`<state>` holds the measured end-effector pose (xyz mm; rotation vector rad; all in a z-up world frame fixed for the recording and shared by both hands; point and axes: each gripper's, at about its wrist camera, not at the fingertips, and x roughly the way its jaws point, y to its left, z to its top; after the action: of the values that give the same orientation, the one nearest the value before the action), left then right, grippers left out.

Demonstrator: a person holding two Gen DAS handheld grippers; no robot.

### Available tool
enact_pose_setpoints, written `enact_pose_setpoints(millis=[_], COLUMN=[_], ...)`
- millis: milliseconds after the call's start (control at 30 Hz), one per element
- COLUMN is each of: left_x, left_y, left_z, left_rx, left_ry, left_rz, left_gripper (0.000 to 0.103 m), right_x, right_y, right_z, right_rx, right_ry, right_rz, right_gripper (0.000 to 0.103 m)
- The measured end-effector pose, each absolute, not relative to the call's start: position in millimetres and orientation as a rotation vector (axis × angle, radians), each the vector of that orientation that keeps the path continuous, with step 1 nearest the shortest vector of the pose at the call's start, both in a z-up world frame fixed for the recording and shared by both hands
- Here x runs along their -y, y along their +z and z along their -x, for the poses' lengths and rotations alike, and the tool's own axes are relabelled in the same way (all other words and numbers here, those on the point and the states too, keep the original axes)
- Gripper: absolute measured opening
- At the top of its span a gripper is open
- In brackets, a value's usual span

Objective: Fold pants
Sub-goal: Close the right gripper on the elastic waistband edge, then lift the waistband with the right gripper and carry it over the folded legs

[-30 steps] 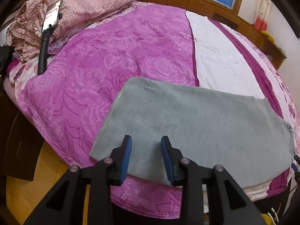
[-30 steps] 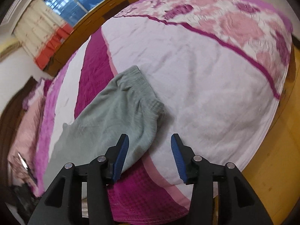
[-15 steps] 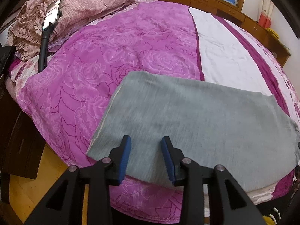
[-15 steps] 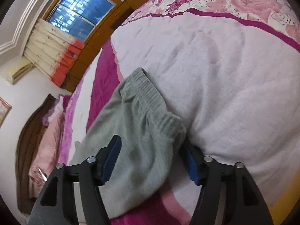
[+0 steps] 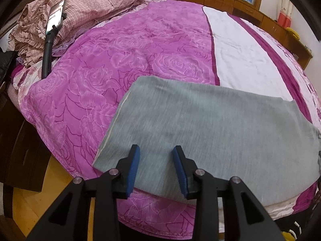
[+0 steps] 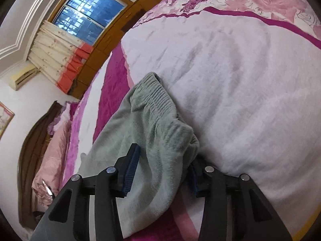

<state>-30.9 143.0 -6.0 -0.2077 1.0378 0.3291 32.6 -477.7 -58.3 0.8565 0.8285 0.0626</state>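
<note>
Grey pants (image 5: 210, 128) lie flat across the near side of the bed, folded lengthwise. My left gripper (image 5: 156, 156) is open and hovers just above their left end near the front edge, touching nothing. In the right wrist view the ribbed waistband end (image 6: 160, 124) of the pants is bunched up between the jaws of my right gripper (image 6: 162, 160). Those jaws stand wide apart around the cloth, and the right pad is partly hidden under it.
The bed carries a magenta rose-pattern cover (image 5: 124, 56) with a white stripe (image 5: 240, 56). Pink bedding (image 5: 84, 6) is piled at the far left with a phone on a black stand (image 5: 50, 40). The wooden floor (image 5: 24, 200) lies below the bed's front edge.
My right gripper moved forward and down until the waistband end sits between its open jaws. My left gripper drifted slightly forward over the pants' left end.
</note>
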Motion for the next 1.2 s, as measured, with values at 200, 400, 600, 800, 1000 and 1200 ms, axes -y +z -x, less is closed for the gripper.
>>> enact_pose_setpoints(millis=[200,400,600,800,1000,1200], left_x=[-144.4,-147.6,-153.7,-154.2,-154.0,-159.8], left_y=[-6.5,-1.0,2.4,10.7,15.2,18.5], left_z=[31.3,34.8,38.0,42.2,46.5,51.6], left_rx=[-1.037,-1.031,-1.056,-1.042,-1.030,-1.026], left_ry=[0.322,0.323,0.346,0.332,0.318,0.314], left_rz=[0.214,0.197,0.210,0.206,0.211,0.244], left_gripper=[0.037,0.037,0.037,0.037,0.037,0.037], right_x=[483.2,494.2,475.7,441.6,395.7,347.5], right_y=[-59.5,-49.9,-3.9,43.2,83.0,105.6], right_z=[-39.3,-31.6,-36.9,-37.6,-36.0,-34.3], right_rx=[-0.797,-0.767,-0.742,-0.745,-0.723,-0.751], right_ry=[0.080,0.053,0.111,0.211,0.337,0.452], right_rz=[-0.973,-1.035,-0.865,-0.683,-0.573,-0.499], right_gripper=[0.049,0.007,0.007,0.007,0.007,0.007])
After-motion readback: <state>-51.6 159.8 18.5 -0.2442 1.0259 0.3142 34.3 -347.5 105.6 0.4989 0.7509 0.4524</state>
